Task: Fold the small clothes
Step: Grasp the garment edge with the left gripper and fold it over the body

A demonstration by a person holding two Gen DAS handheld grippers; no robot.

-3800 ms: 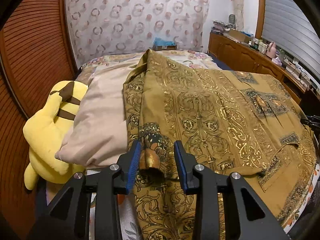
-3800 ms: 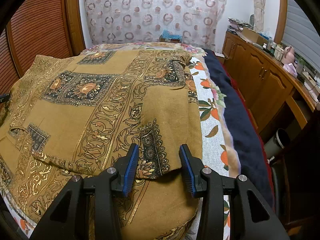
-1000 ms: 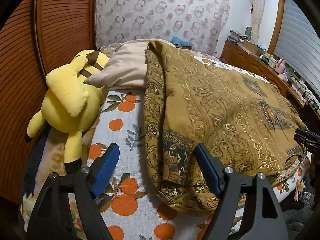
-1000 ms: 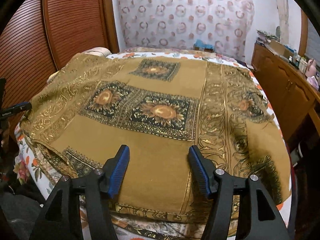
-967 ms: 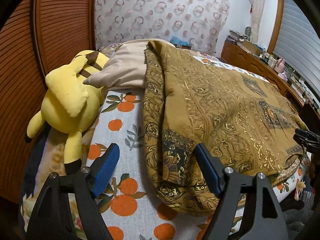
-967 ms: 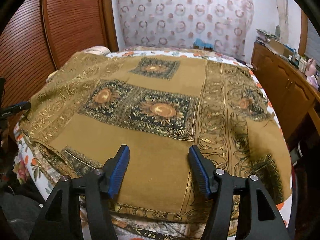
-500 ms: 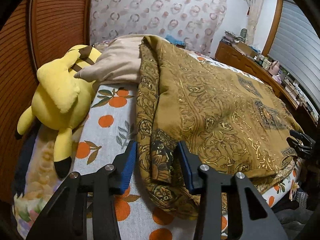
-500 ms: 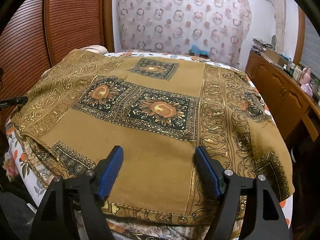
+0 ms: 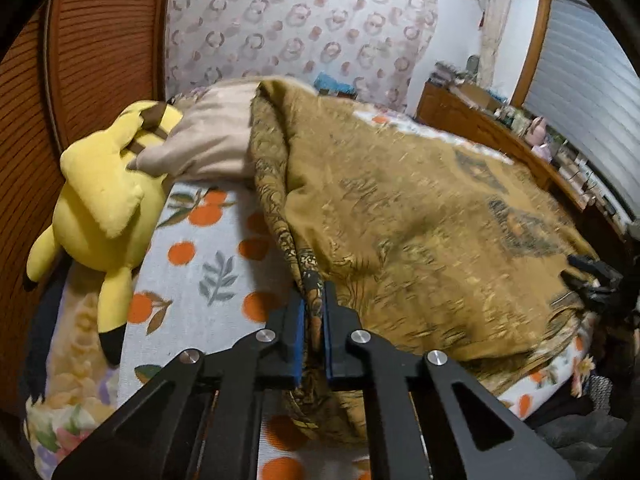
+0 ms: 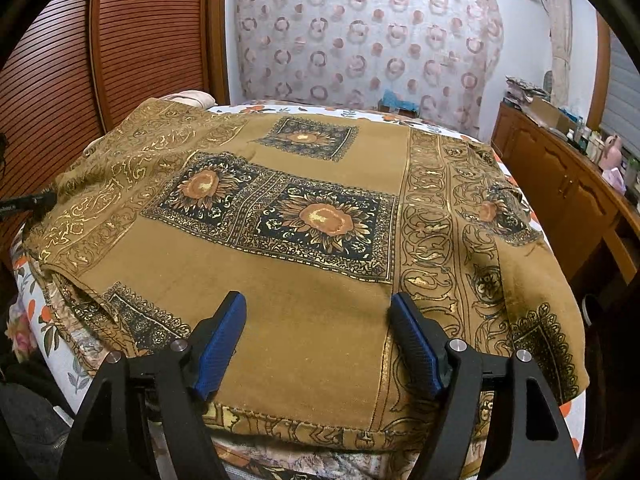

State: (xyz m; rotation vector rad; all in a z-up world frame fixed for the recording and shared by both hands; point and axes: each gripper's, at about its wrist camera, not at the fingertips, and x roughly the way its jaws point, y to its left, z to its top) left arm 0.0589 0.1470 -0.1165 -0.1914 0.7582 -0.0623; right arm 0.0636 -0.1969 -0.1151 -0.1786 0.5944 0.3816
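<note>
A mustard-brown garment with gold and black sunflower print (image 10: 320,216) lies spread over the bed. In the left wrist view its left folded edge (image 9: 288,216) runs down into my left gripper (image 9: 314,300), which is shut on that edge near the bed's front. The cloth there looks blurred and slightly raised. My right gripper (image 10: 318,304) stands open just above the garment's near hem, with flat cloth under the gap and nothing pinched. The right gripper's black tip (image 9: 592,276) shows at the garment's far right corner. The left gripper's tip (image 10: 28,202) shows at the far left.
A yellow plush toy (image 9: 100,200) and a beige pillow (image 9: 208,148) lie left of the garment on the orange-print sheet (image 9: 212,264). A slatted wooden wall (image 10: 140,40) is on the left. A wooden dresser (image 10: 560,184) with clutter runs along the right.
The left jaws have closed from wide open onto the garment's folded left edge, and the cloth there has shifted. The right jaws have widened a little over the hem.
</note>
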